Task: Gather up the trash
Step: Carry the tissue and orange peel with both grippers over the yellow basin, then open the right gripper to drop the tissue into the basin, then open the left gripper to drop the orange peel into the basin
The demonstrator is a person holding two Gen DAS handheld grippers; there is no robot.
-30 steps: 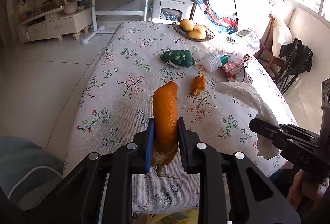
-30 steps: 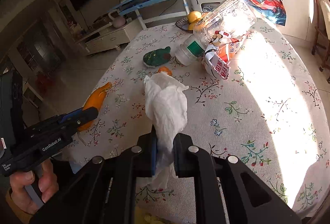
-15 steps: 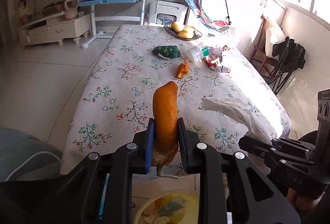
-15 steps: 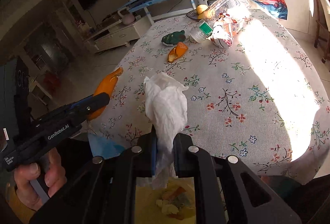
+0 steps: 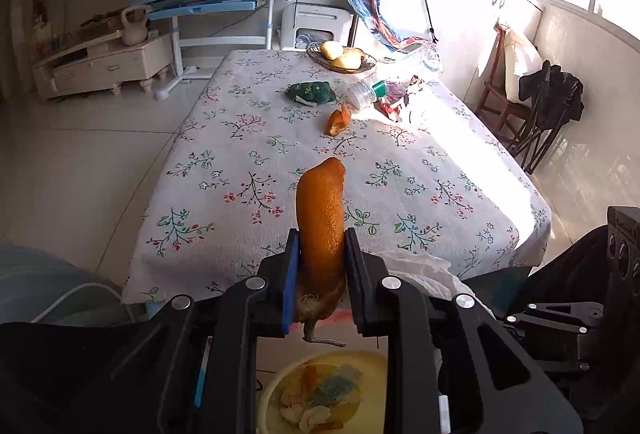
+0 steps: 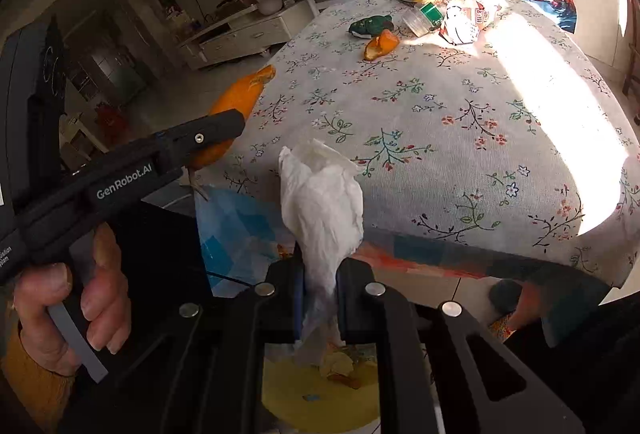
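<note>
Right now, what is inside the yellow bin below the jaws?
The yellow bin holds scraps: orange peel pieces, pale crumpled bits and something bluish. The gripper bodies cover much of its rim and contents, so the rest cannot be seen.

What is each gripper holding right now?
Left gripper: shut on the orange peel.
Right gripper: shut on the white tissue.

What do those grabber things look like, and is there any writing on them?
Both are black plastic. The left gripper has angular arms with round silver screws, and a blue pad on one of its jaws. The right gripper has the same black arms and silver screws. Seen from the side, the left one says "GenRobot.AI" in white letters and has a grey trigger. A mustard-yellow sleeve shows at the wrist.
</note>
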